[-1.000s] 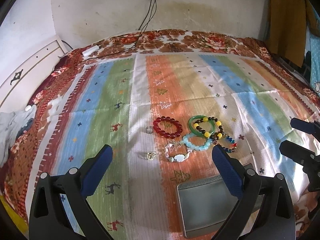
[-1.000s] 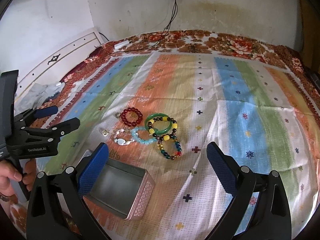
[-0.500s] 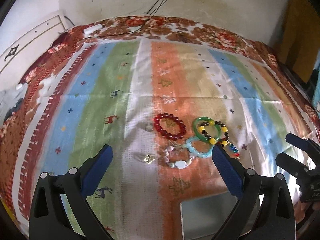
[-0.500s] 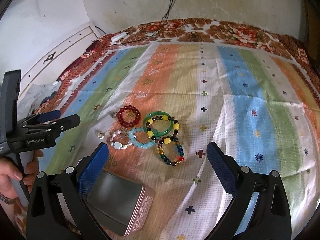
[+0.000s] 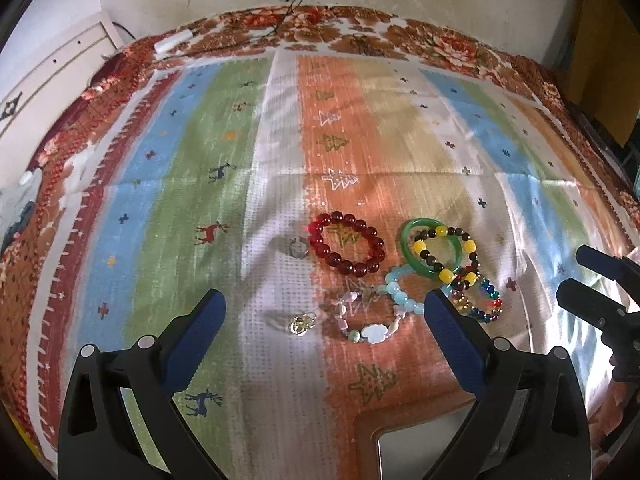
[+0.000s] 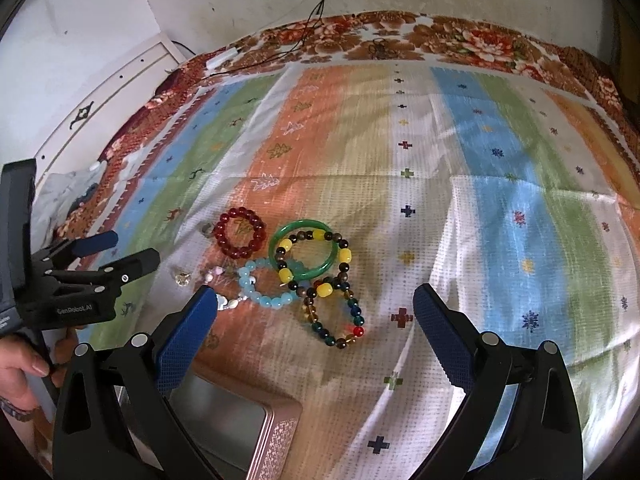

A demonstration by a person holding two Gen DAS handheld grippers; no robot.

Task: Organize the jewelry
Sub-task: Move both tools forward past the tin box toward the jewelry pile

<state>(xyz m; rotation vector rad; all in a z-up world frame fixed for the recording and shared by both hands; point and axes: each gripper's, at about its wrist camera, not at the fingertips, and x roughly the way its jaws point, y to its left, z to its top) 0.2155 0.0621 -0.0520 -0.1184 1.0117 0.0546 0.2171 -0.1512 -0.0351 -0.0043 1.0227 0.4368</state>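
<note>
Jewelry lies bunched mid-bedspread: red bead bracelet (image 5: 346,243) at 12 o'clock, green bangle (image 5: 431,246) at 2, gold earring (image 5: 301,325) at 8. Both grippers have dropped closer since a second ago, so picking is near; the tin box (image 6: 240,432) waits empty. Left gripper (image 5: 322,330) and right gripper (image 6: 314,322) have fingers spread. Lettering reads "GenRobot.AI".

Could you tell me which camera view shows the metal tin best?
The right wrist view: the tin shows its open inside, a corner and its patterned pink side, though the right gripper finger covers part. The left wrist view catches only a sliver of its rim at the bottom edge.
</note>
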